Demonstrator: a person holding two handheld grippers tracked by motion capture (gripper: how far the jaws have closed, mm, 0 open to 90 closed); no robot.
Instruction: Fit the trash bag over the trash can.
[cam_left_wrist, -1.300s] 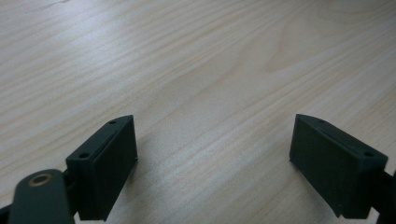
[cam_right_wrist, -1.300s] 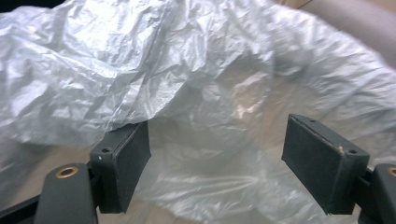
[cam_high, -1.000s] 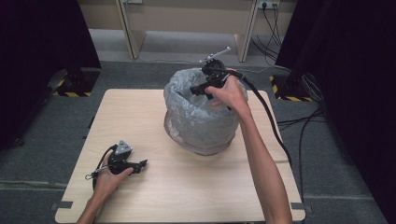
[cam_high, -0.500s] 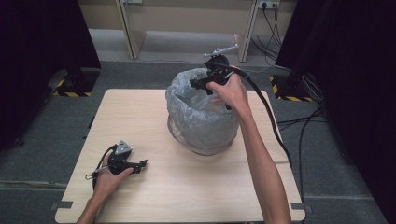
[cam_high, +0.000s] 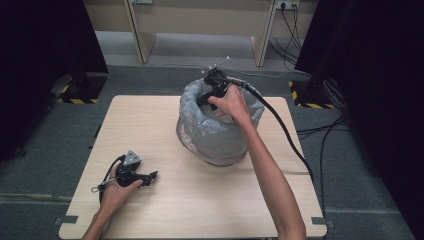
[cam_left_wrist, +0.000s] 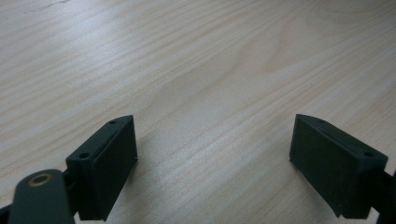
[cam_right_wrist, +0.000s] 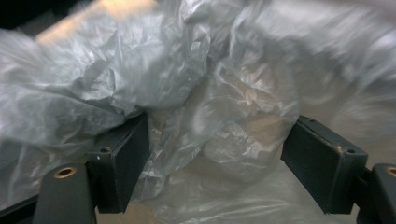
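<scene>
Grey carpet floor (cam_high: 45, 125) around a light wooden table (cam_high: 200, 210), black curtains (cam_high: 45, 45) flanking, cables (cam_high: 330, 125) trailing right.

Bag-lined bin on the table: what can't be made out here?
- Bin walls, high view: wrapped in the grey plastic bag.
- Bin's contents, right gripper view: crumpled, partly blurred bag folds hide them.
- Right gripper jaw tips, high view: behind the hand and bag rim; whether the pads touch plastic is unclear.

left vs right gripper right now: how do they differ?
The left gripper lies low on the bare table, near its front edge; the right gripper is raised and reaches into the mouth of the grey plastic bag. The left has only wood between its jaws; the right has crumpled bag film there. Both stand open.
</scene>
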